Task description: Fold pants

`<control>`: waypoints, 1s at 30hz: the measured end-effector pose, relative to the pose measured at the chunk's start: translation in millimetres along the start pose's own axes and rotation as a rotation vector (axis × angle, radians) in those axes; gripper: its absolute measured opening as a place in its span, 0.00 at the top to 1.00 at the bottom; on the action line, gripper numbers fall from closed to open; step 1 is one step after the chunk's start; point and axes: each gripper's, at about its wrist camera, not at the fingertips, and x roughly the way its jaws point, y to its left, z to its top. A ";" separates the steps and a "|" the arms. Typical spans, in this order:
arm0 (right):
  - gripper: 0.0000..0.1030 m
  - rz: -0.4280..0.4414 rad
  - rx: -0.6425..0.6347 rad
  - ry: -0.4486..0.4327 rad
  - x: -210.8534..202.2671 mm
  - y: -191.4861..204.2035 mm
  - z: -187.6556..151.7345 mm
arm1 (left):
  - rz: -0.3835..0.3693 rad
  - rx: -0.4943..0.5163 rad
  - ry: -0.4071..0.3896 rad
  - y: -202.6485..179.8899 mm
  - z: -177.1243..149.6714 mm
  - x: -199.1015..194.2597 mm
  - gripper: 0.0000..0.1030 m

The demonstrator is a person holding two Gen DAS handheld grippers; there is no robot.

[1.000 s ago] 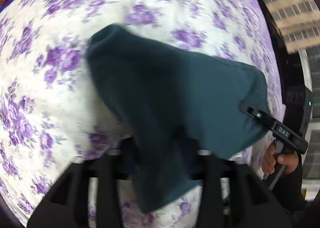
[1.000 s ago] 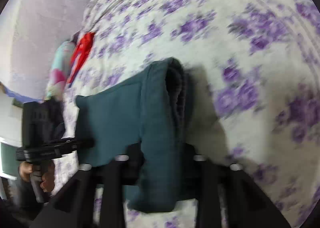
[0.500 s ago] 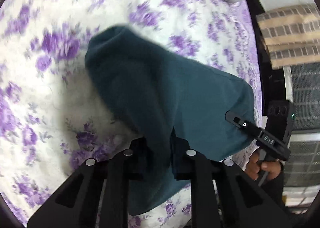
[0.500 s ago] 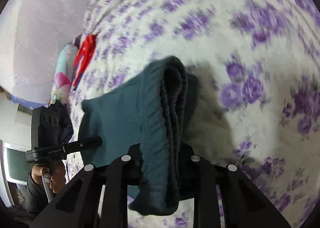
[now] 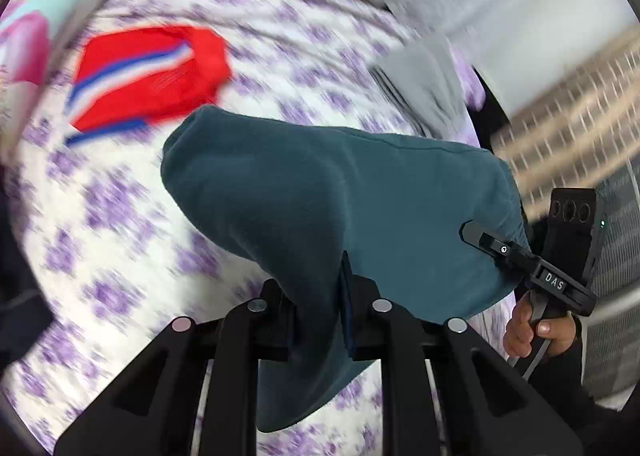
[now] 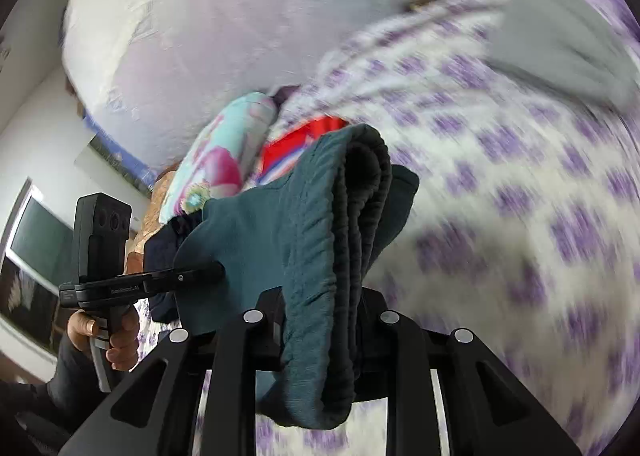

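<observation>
The folded teal pants [image 5: 340, 207] hang in the air between both grippers, above the purple-flowered bedsheet [image 5: 120, 215]. My left gripper [image 5: 320, 296] is shut on one end of the pants. My right gripper [image 6: 320, 308] is shut on the other end, where the ribbed waistband [image 6: 352, 223] bunches in layers. The right gripper also shows in the left wrist view [image 5: 504, 252], pinching the far edge. The left gripper shows in the right wrist view [image 6: 200, 274], at the pants' left edge.
Folded red pants with blue and white stripes [image 5: 148, 75] lie on the sheet beyond the teal pants. A floral pillow [image 5: 36, 35] sits at the far left. A grey garment [image 5: 424, 87] lies at the back right. The bed's edge is at the right.
Both grippers have lifted the teal pants off the sheet and tilted up. The red pants, the pillow and the wall have come into view.
</observation>
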 end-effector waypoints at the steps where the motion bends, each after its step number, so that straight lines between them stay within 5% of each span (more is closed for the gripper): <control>1: 0.78 0.005 -0.015 0.000 9.7 6.2 10.2 | 0.010 -0.011 -0.015 8.9 7.9 -3.7 0.85; 9: 0.74 -0.046 -0.028 0.121 125.6 -4.6 27.9 | 0.183 -0.087 0.035 95.6 23.0 48.3 0.83; 11: 0.59 -0.180 -0.050 0.169 156.1 -18.8 17.8 | 0.253 -0.113 0.091 118.5 13.8 75.2 0.78; 12: 0.48 -0.314 -0.078 0.209 169.3 -29.1 12.2 | 0.290 -0.131 0.121 132.4 6.5 87.1 0.69; 13: 0.40 -0.379 -0.083 0.229 173.1 -35.6 9.2 | 0.241 -0.171 0.092 140.5 2.9 83.5 0.68; 17: 0.40 -0.286 -0.002 0.147 140.2 -47.4 14.4 | 0.258 -0.212 0.016 145.1 2.9 43.9 0.70; 18: 0.44 -0.287 -0.045 0.117 133.5 -37.6 18.8 | 0.283 -0.188 -0.026 142.4 4.6 33.4 0.70; 20: 0.66 -0.259 -0.139 0.080 130.0 -12.8 30.1 | 0.310 -0.169 -0.059 140.7 11.3 25.2 0.70; 21: 0.87 -0.233 -0.146 0.085 134.2 -3.6 37.9 | 0.325 -0.164 -0.055 139.4 16.3 29.0 0.70; 26: 0.91 -0.220 -0.198 0.141 172.8 13.7 49.6 | 0.440 -0.120 0.038 145.5 22.3 80.3 0.65; 28: 1.00 -0.309 -0.185 0.236 201.7 -15.6 42.4 | 0.406 -0.167 0.019 158.5 20.6 81.3 0.59; 30: 1.00 -0.229 -0.128 0.234 192.8 -27.6 40.2 | 0.407 -0.203 0.035 158.4 22.8 72.0 0.56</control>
